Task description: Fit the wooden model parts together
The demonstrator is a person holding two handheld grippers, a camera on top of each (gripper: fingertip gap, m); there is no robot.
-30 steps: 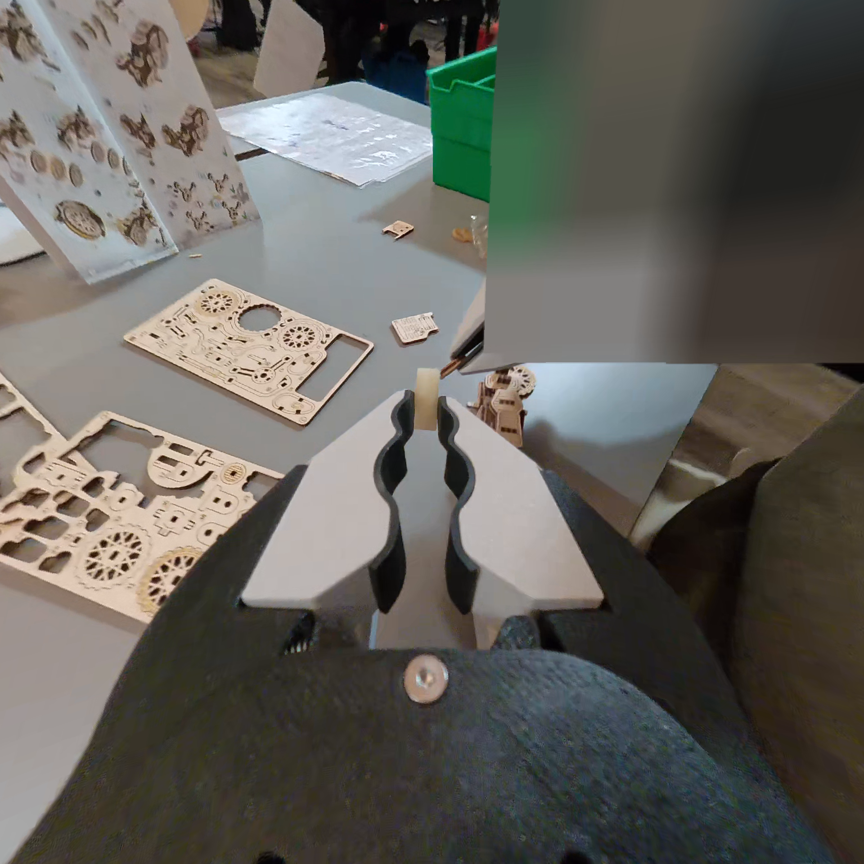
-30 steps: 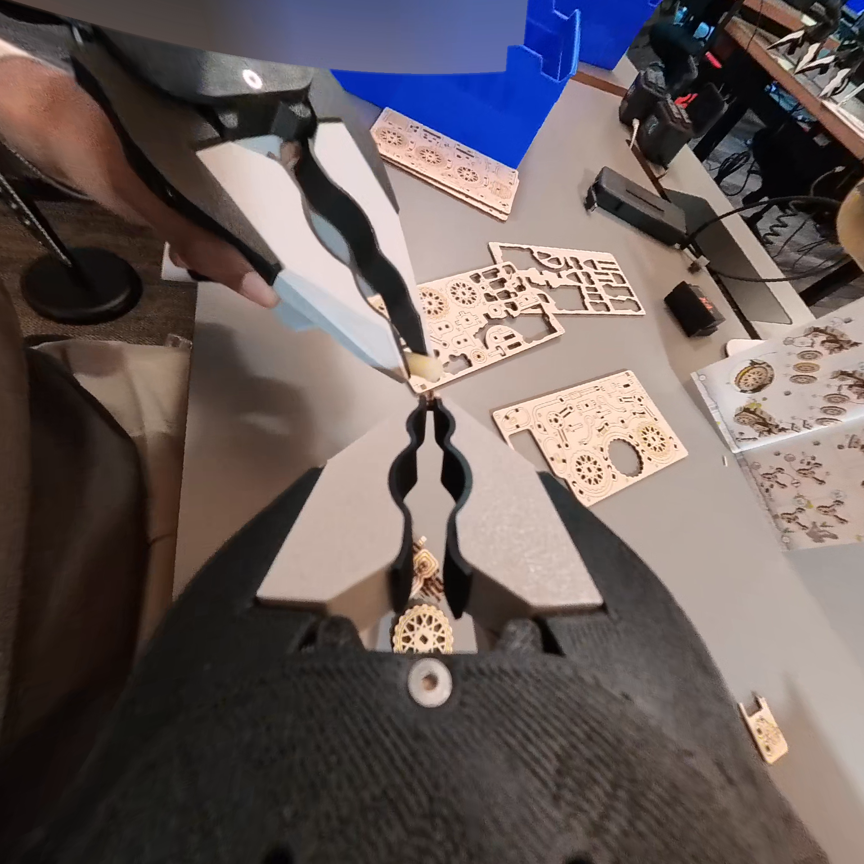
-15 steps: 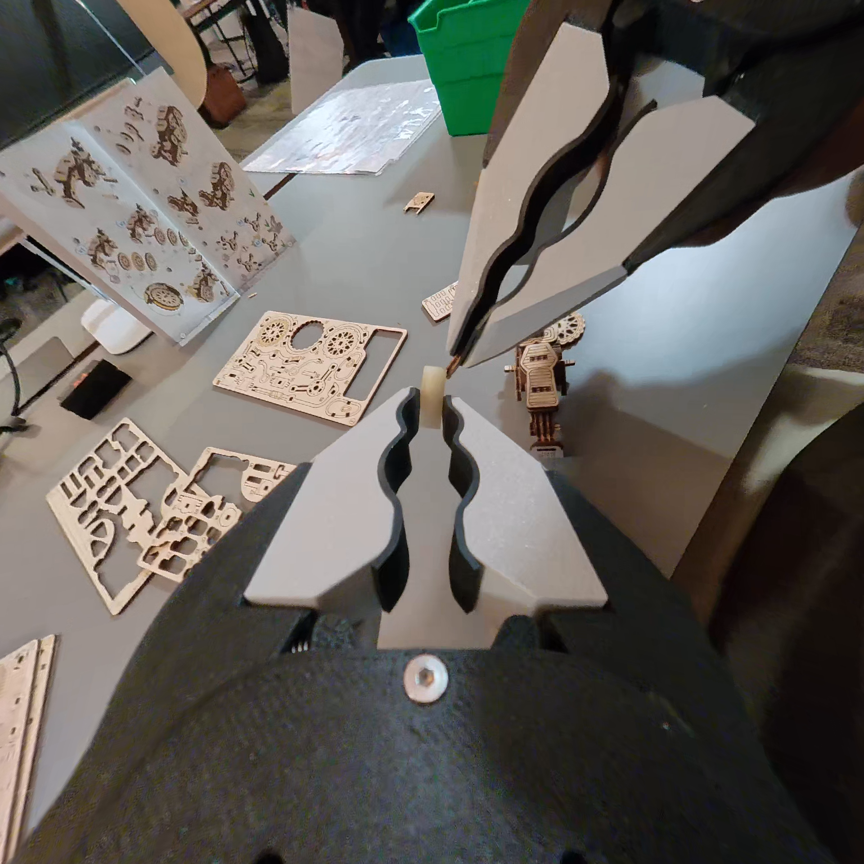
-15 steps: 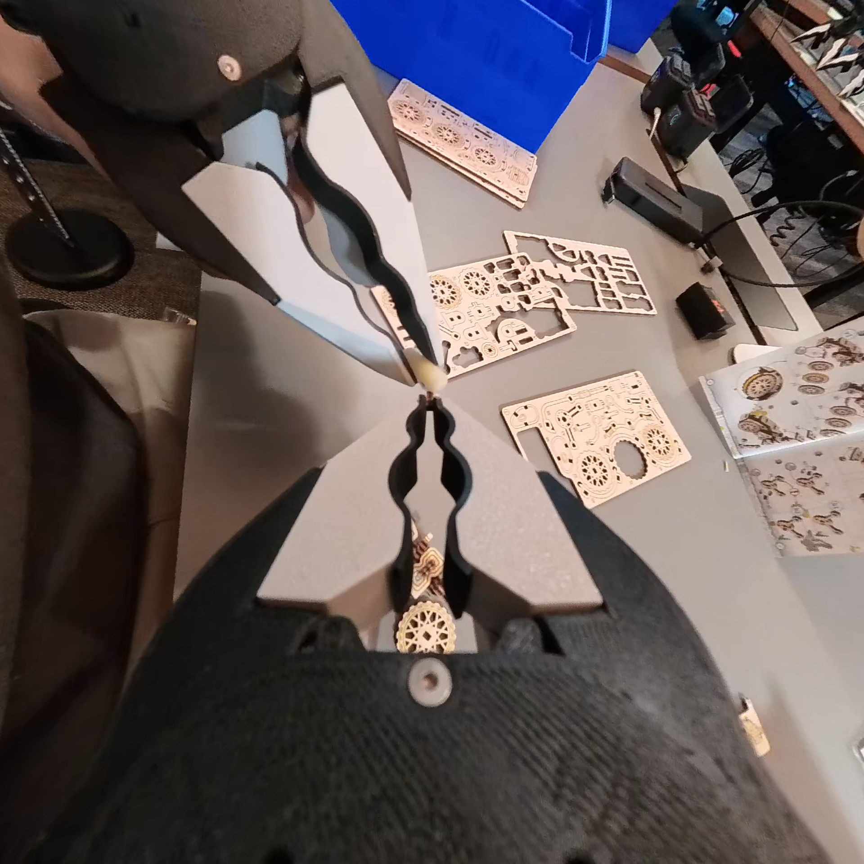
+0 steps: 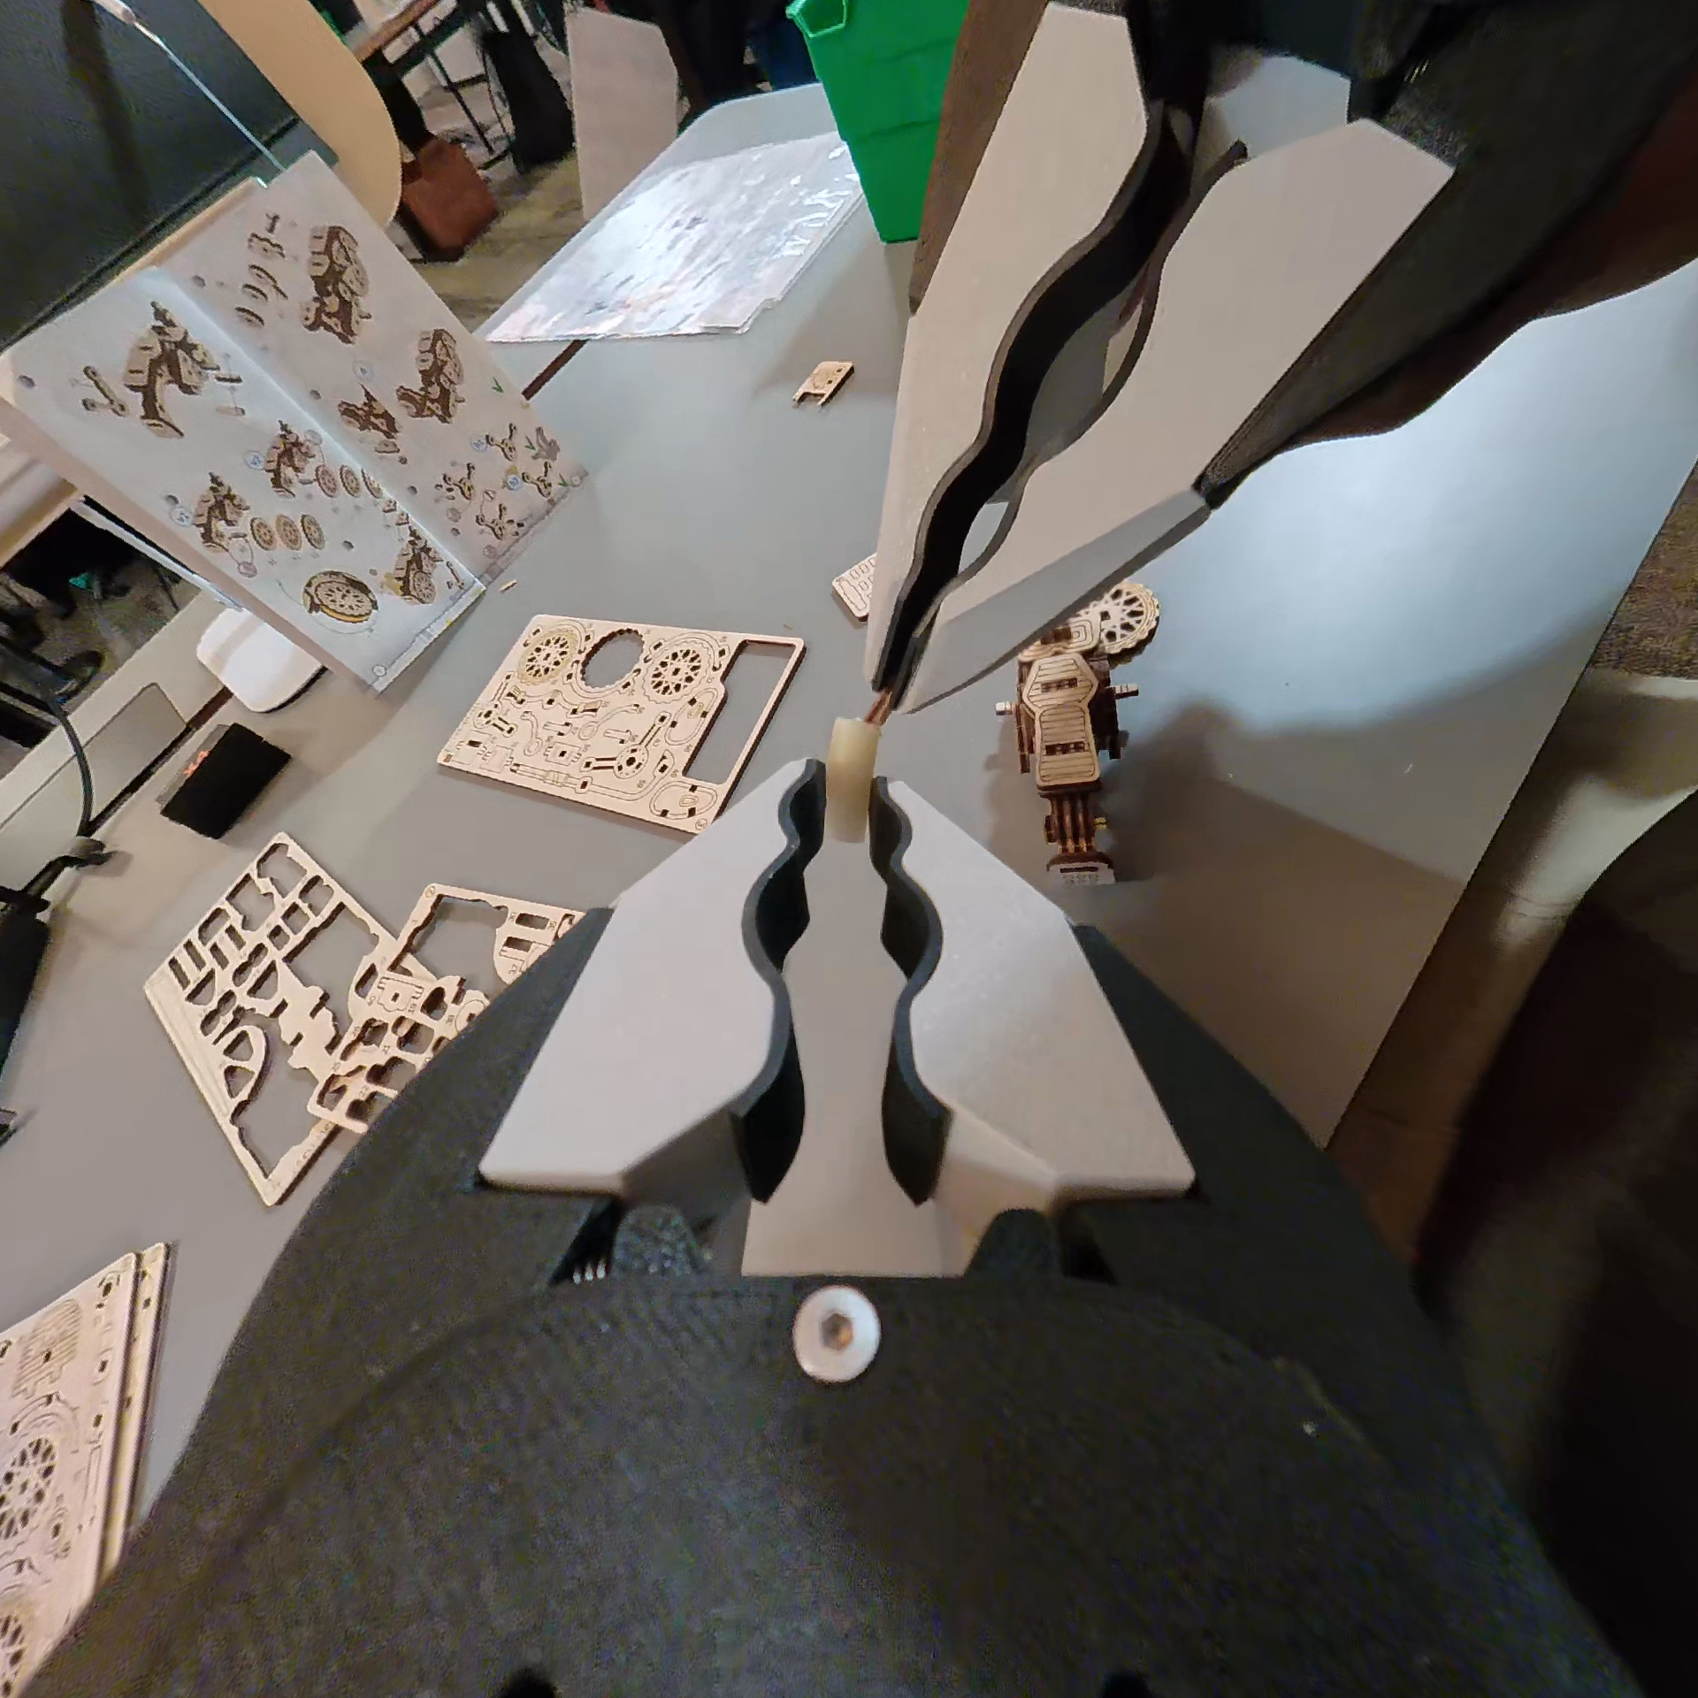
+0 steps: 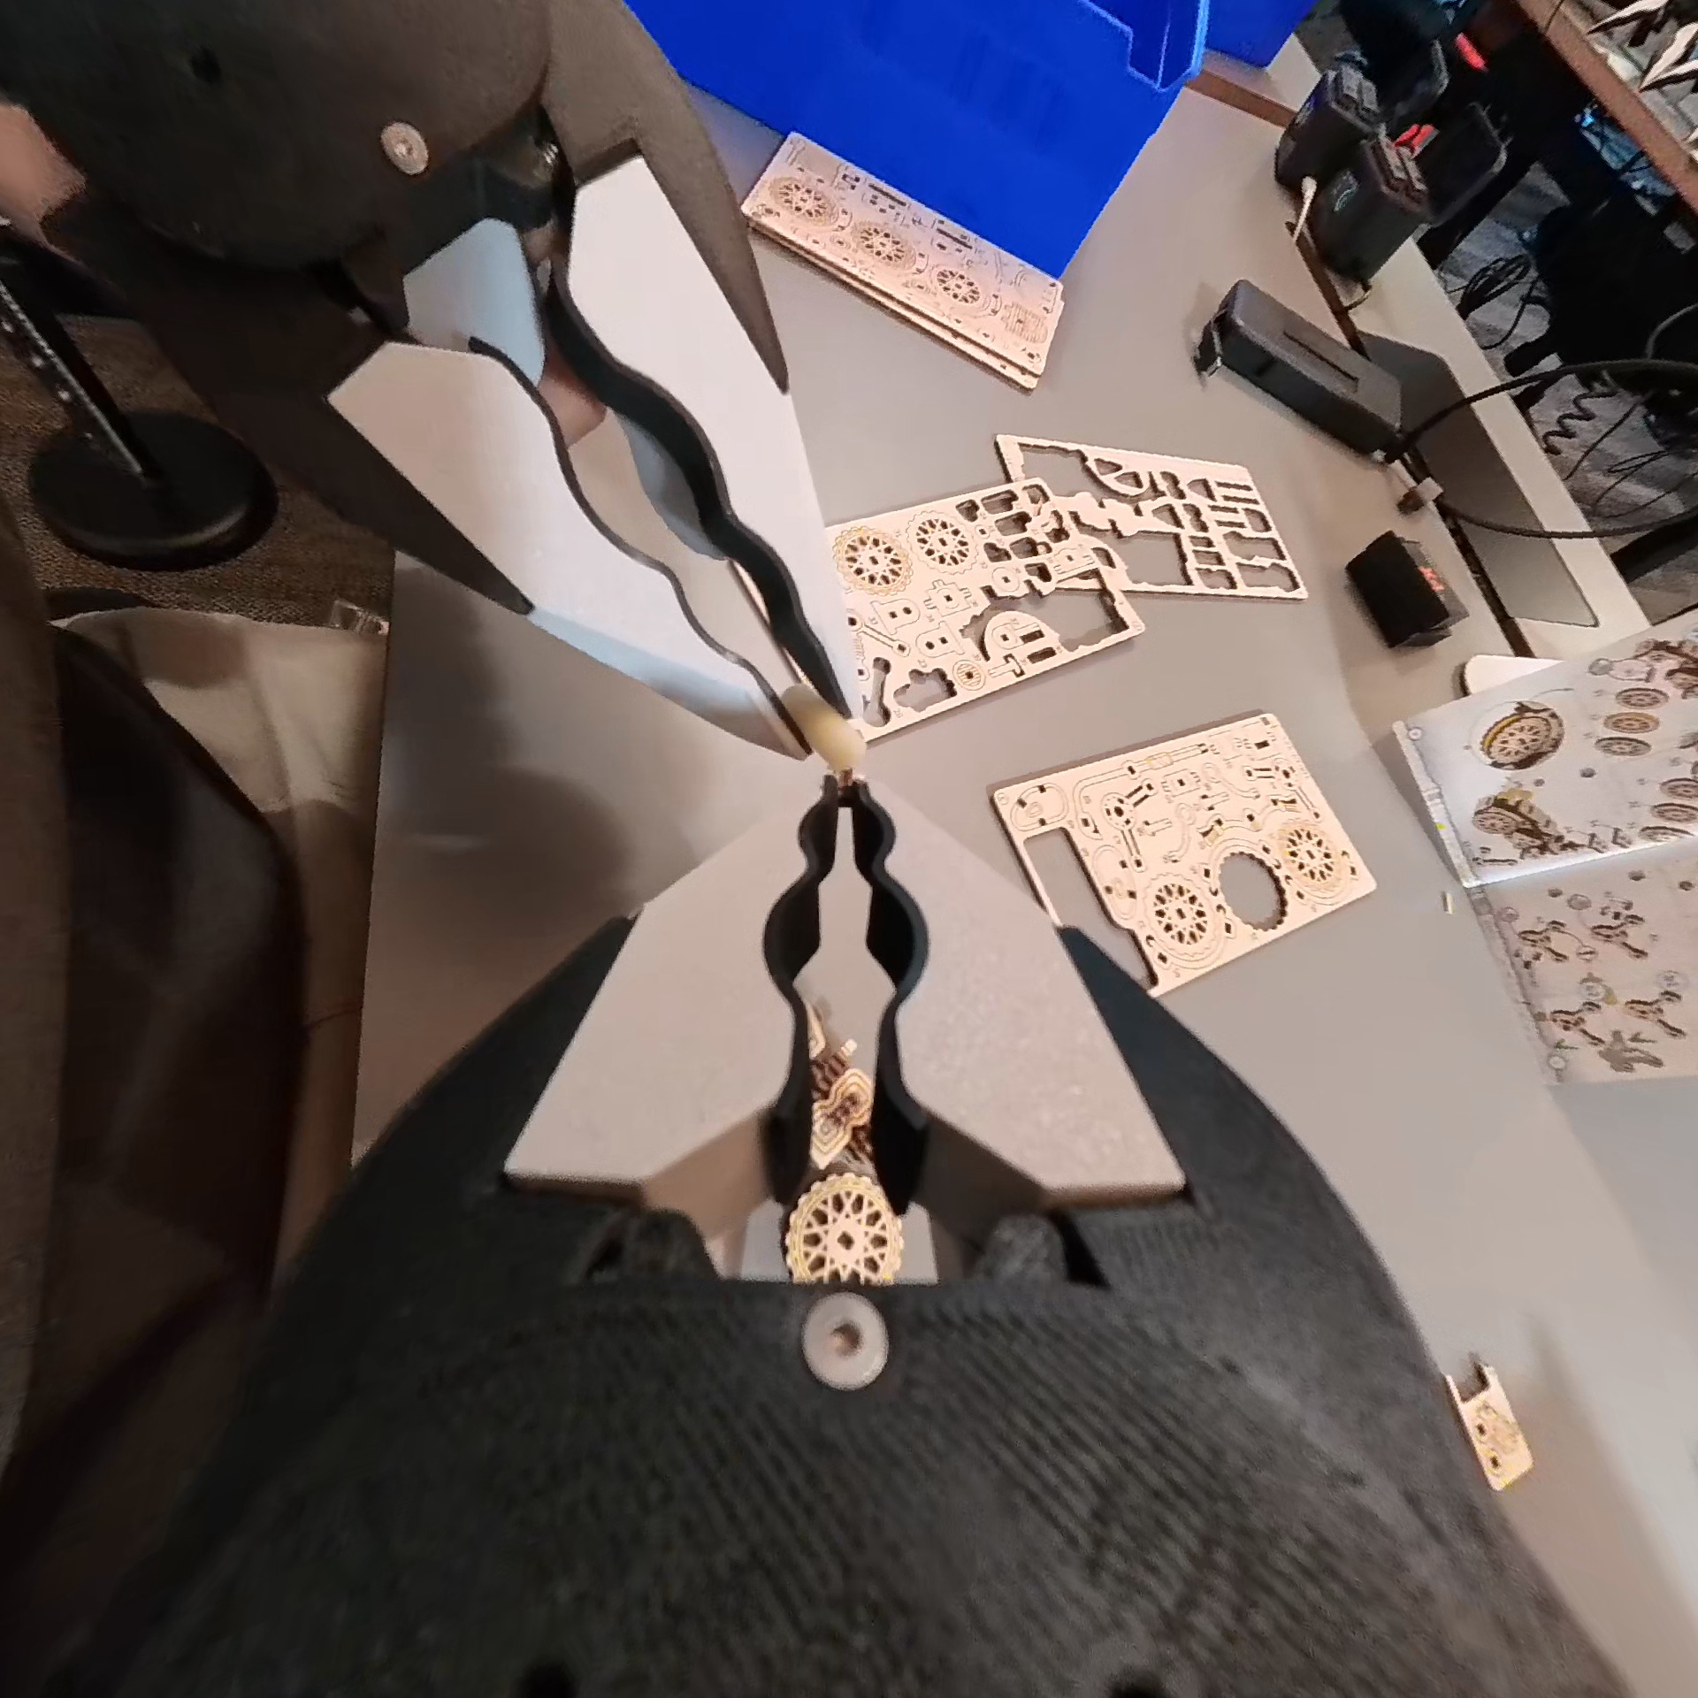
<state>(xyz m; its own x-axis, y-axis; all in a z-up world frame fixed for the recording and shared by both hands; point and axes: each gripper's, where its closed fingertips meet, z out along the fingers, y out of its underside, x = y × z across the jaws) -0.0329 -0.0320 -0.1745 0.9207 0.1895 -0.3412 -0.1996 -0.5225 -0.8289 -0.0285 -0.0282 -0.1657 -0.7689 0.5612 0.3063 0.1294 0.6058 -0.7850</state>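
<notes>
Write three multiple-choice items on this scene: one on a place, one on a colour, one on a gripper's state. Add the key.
1. The assembled wooden model stands:
A. on the grey table
B. inside the green bin
C. on the instruction sheet

2. The piece held by the left gripper is:
A. red
B. cream
C. black

3. The right gripper has its jaws:
A. wide open
B. out of view
C. shut on a thin pin

Key: 1 A, it stands on bare tabletop; 2 B, a pale cream stub shows between the jaws; 3 C, the tips meet around the pin.
</notes>
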